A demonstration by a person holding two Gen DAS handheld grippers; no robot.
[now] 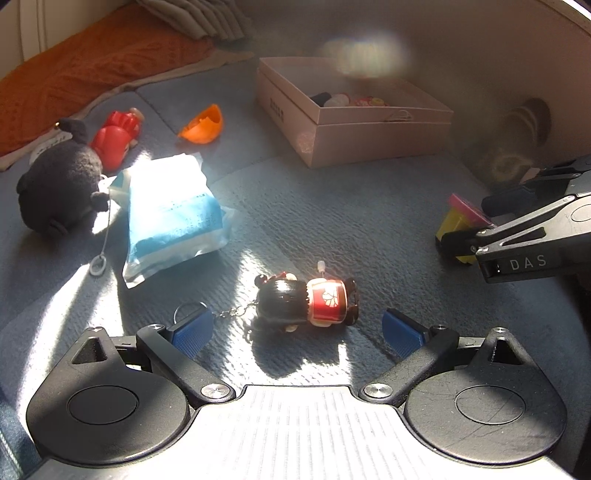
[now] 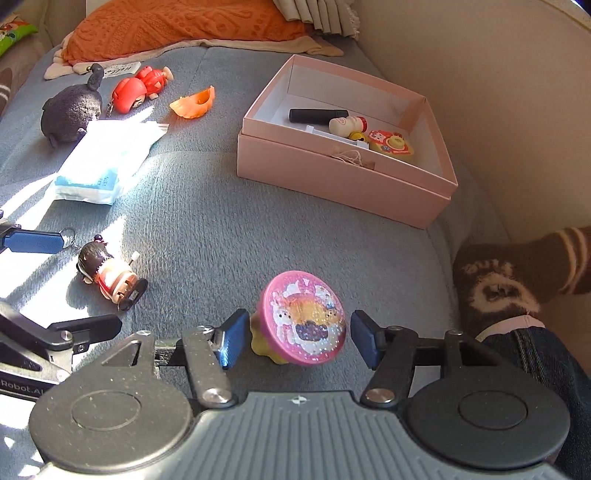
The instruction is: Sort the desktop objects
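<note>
A toy with a round pink glitter lid on a yellow base (image 2: 306, 321) lies tilted on the grey blanket. My right gripper (image 2: 299, 343) straddles it, its blue pads a narrow gap from each side, so it is open. The left wrist view shows this toy (image 1: 461, 218) at the right edge between the right gripper's fingers (image 1: 458, 242). My left gripper (image 1: 297, 330) is open wide, and a black-haired doll keychain in a red dress (image 1: 306, 299) lies just ahead of its tips. The open pink box (image 2: 343, 177) holds a black tube, a white figure and a red-and-yellow toy.
On the blanket's left lie a black plush (image 2: 70, 110), a red figure (image 2: 136, 92), an orange shell piece (image 2: 194, 103) and a blue-white tissue pack (image 2: 103, 162). An orange cushion (image 2: 177, 26) lies behind. A person's socked foot (image 2: 517, 280) rests at the right.
</note>
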